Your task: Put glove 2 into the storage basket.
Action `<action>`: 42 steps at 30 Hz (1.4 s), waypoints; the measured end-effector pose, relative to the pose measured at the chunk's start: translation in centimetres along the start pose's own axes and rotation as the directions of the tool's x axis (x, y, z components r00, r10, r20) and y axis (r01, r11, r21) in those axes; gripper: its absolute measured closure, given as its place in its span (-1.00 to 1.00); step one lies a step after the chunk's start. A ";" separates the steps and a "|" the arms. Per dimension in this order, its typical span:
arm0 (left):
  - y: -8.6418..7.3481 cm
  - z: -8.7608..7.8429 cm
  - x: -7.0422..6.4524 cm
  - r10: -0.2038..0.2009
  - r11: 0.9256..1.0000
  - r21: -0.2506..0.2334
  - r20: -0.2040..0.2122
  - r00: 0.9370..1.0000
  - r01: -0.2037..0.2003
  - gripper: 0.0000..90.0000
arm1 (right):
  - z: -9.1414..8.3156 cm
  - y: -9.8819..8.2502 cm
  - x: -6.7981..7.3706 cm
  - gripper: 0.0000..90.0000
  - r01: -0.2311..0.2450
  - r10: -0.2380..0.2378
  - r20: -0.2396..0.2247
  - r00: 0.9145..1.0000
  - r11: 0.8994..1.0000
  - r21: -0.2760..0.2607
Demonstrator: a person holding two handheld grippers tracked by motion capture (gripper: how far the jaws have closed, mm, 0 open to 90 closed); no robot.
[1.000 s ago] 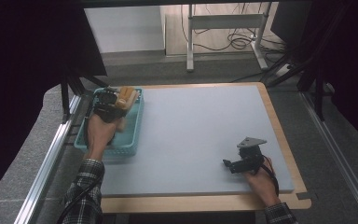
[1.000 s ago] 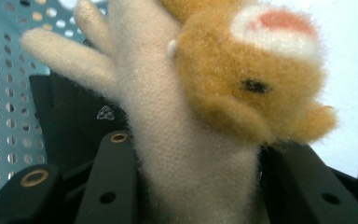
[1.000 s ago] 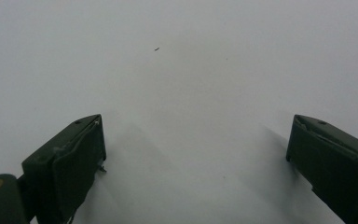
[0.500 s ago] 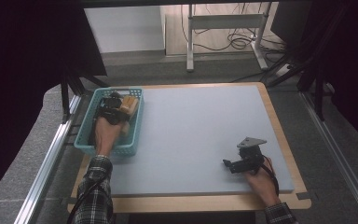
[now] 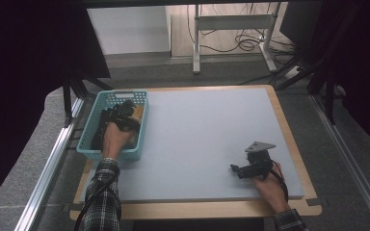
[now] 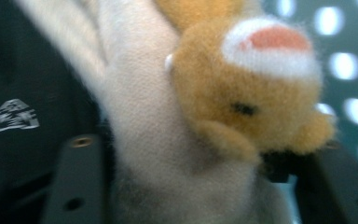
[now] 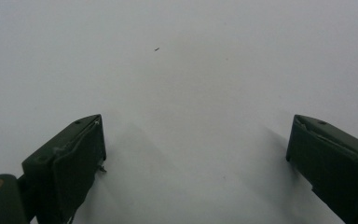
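The plush toy (image 6: pixel 200 116) is fuzzy, cream-bodied with a tan-orange head, a dark eye and a white-and-pink patch. It lies in the teal basket (image 5: pixel 90 147) at the bench's (image 5: pixel 207 125) left edge, between the left gripper's (image 5: pixel 121 115) jaws, which have just been opening. The right gripper (image 5: pixel 235 169) rests spread apart on open grey surface near the front right edge

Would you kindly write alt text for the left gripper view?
A tan and cream plush toy sits close up between the left gripper's black fingers, which have just been opening, with the teal basket's perforated wall behind.
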State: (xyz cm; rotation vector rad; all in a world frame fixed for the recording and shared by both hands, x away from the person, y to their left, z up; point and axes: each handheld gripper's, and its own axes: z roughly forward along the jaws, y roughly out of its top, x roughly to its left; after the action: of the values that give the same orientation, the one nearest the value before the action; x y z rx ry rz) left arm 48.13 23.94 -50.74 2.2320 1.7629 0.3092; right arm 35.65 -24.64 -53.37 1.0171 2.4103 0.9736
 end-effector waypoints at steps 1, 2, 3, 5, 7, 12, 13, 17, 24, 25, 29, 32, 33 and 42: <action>0.0 0.0 0.3 -0.016 1.000 0.019 0.003 1.000 0.016 -0.33 | 0.0 0.0 0.0 -0.91 0.000 0.000 0.000 1.000 1.000 0.000; -0.1 -0.1 0.5 -0.026 0.999 0.023 0.012 1.000 0.026 -0.43 | 0.0 0.0 0.0 -0.91 0.001 -0.001 0.000 1.000 1.000 0.000; -0.1 -0.4 0.7 -0.033 0.999 0.027 0.021 0.999 0.032 -0.51 | 0.0 0.0 0.0 -0.91 0.000 0.000 0.000 1.000 1.000 0.000; -0.2 -1.2 1.0 -0.040 0.999 0.009 0.055 0.998 0.040 -0.70 | 0.0 0.0 0.0 -0.91 0.000 0.000 0.000 1.000 1.000 0.000; -0.3 -2.3 1.1 -0.049 0.998 -0.027 0.109 0.993 0.052 -0.78 | 0.0 0.0 0.0 -0.91 0.000 0.000 0.000 1.000 1.000 0.000; -0.3 -5.6 1.3 -0.001 0.993 -0.119 0.105 0.994 0.013 -0.69 | 0.0 0.0 0.0 -0.91 0.001 -0.001 0.000 1.000 1.000 0.000; -0.4 -6.1 1.3 -0.004 0.991 -0.133 0.084 0.996 0.015 -0.59 | 0.0 0.0 0.0 -0.91 0.001 -0.001 0.000 1.000 1.000 0.000; -0.8 -6.5 1.8 -0.013 0.991 -0.132 -0.012 1.000 0.011 0.19 | 0.0 0.0 0.0 -0.91 0.001 -0.001 0.001 1.000 1.000 0.001; -1.3 -3.2 3.0 -0.061 0.997 -0.043 -0.057 0.997 0.059 0.95 | 0.0 0.0 0.0 -0.91 0.000 0.000 0.000 1.000 1.000 0.000; -1.3 -2.8 3.0 -0.061 0.998 -0.034 -0.048 0.997 0.059 0.97 | 0.0 0.0 0.0 -0.91 0.000 0.000 0.000 1.000 1.000 0.000; -1.0 -1.9 1.8 -0.029 0.999 -0.020 -0.037 0.999 0.028 0.98 | 0.0 0.0 0.0 -0.91 0.000 0.000 0.000 1.000 1.000 0.000; -0.6 -1.5 0.6 -0.010 1.000 -0.020 -0.023 1.000 0.009 1.00 | 0.0 0.0 0.0 -0.91 0.000 0.000 0.000 1.000 1.000 0.000; -0.4 -1.4 0.2 -0.003 1.000 -0.020 -0.038 0.999 0.002 1.00 | 0.0 0.0 0.0 -0.91 0.000 0.000 0.000 1.000 1.000 0.000; -0.7 -1.4 1.1 -0.021 0.998 -0.054 -0.046 0.999 0.018 0.87 | 0.0 0.0 0.0 -0.91 0.000 0.000 0.000 1.000 1.000 0.000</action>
State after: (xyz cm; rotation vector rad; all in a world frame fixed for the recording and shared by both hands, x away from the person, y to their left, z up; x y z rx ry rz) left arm 47.24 25.24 -49.68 2.1861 1.7769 0.4022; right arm 35.66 -24.64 -53.37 1.0166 2.4102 0.9735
